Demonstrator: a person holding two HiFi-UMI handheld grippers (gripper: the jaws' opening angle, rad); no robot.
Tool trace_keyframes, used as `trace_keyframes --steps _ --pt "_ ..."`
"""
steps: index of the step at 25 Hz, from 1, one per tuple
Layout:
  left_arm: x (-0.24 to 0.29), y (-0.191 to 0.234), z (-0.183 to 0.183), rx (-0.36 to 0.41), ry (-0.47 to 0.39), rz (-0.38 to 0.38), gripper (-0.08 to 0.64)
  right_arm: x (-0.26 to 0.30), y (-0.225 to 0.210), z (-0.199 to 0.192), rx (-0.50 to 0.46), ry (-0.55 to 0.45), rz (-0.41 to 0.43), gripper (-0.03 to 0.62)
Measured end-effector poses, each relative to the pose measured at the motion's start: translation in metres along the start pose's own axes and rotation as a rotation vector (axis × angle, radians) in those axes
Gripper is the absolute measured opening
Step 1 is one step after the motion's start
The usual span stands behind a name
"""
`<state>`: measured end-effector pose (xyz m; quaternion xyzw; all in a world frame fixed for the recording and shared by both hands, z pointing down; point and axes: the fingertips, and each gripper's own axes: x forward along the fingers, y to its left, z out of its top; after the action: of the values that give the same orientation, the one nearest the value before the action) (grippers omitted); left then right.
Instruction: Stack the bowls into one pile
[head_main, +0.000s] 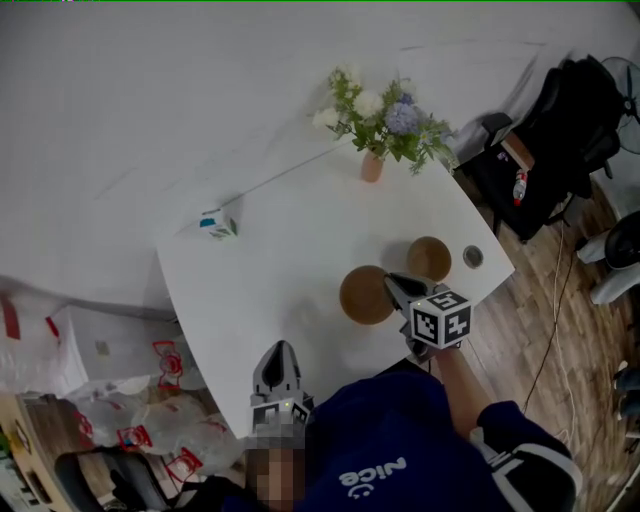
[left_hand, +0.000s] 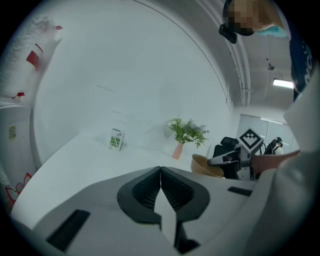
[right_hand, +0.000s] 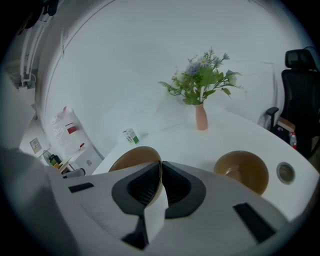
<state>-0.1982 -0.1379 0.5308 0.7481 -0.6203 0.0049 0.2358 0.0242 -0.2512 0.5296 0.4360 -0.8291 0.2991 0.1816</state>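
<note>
Two brown bowls are on the white table (head_main: 280, 260). The nearer bowl (head_main: 362, 296) (right_hand: 129, 158) has its rim pinched between the jaws of my right gripper (head_main: 393, 284) (right_hand: 160, 164), which is shut on it. In the left gripper view this bowl (left_hand: 202, 164) shows tilted in the right gripper (left_hand: 220, 160). The second bowl (head_main: 428, 258) (right_hand: 243, 171) stands free just to the right. My left gripper (head_main: 278, 362) (left_hand: 160, 169) is shut and empty over the table's near edge, well left of both bowls.
A pink vase of flowers (head_main: 372, 165) stands at the table's far edge, and a small green-and-white carton (head_main: 215, 224) at the far left corner. A small round disc (head_main: 473, 257) lies beside the second bowl. A black chair (head_main: 560, 140) stands right of the table, with plastic bags (head_main: 130, 400) on the left.
</note>
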Motion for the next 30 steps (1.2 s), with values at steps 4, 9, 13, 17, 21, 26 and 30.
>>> trace_keyframes --steps 4,9,13,17,21,26,30 --pt "0.012 -0.015 0.0 0.004 -0.001 -0.013 0.018 -0.017 -0.033 0.009 0.031 -0.034 -0.053 0.035" --pt "0.026 -0.031 0.001 0.008 -0.004 -0.019 0.018 -0.032 -0.075 0.015 0.055 -0.051 -0.125 0.037" --pt "0.034 -0.041 0.0 0.009 -0.002 -0.013 0.018 -0.041 -0.107 0.016 0.076 -0.051 -0.174 0.035" --pt "0.043 -0.047 -0.001 0.008 -0.001 0.0 0.018 -0.043 -0.132 0.017 0.083 -0.04 -0.21 0.035" --pt "0.051 -0.054 -0.002 0.001 -0.005 0.012 0.018 -0.042 -0.155 0.015 0.099 -0.02 -0.232 0.035" --pt "0.055 -0.056 -0.006 -0.01 0.0 0.035 0.018 -0.04 -0.177 0.01 0.122 0.016 -0.254 0.037" --pt "0.057 -0.057 -0.01 -0.014 0.007 0.049 0.018 -0.035 -0.186 0.001 0.122 0.051 -0.264 0.037"
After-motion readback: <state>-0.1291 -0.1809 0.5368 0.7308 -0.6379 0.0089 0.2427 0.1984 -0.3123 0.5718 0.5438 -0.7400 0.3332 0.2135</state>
